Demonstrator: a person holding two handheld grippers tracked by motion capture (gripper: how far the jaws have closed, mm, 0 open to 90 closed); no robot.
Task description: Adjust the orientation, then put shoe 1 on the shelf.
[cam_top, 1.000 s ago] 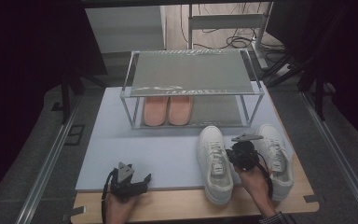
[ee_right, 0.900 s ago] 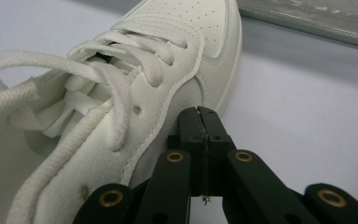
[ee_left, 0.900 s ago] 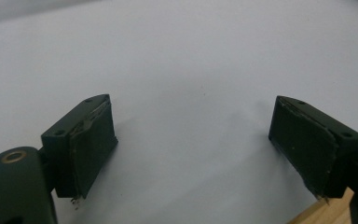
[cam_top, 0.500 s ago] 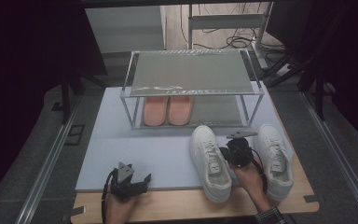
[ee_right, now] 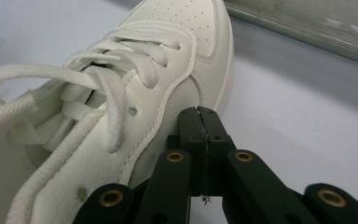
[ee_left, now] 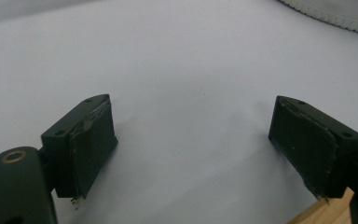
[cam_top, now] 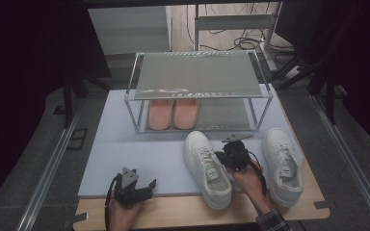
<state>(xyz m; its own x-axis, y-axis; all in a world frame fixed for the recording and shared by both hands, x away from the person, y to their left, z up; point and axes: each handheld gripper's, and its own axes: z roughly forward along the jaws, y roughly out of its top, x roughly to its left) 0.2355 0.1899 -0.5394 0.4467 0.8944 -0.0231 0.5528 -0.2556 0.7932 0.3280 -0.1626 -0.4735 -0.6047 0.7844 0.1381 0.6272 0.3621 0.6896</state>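
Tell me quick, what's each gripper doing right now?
Left gripper: open, holding nothing, over the mat.
Right gripper: shut, holding nothing, pressed against the side of the left sneaker.

The high view looks forward and down over the mat (cam_top: 139, 154); both gripper views skim it closely – the right shares the left sneaker (ee_right: 135, 93).

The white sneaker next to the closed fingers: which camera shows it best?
The high view: there the whole left sneaker shows, beside the right gripper. The right gripper view gives a close look at its laces and side; the left gripper view catches a strip of ribbed sole at the top right corner.
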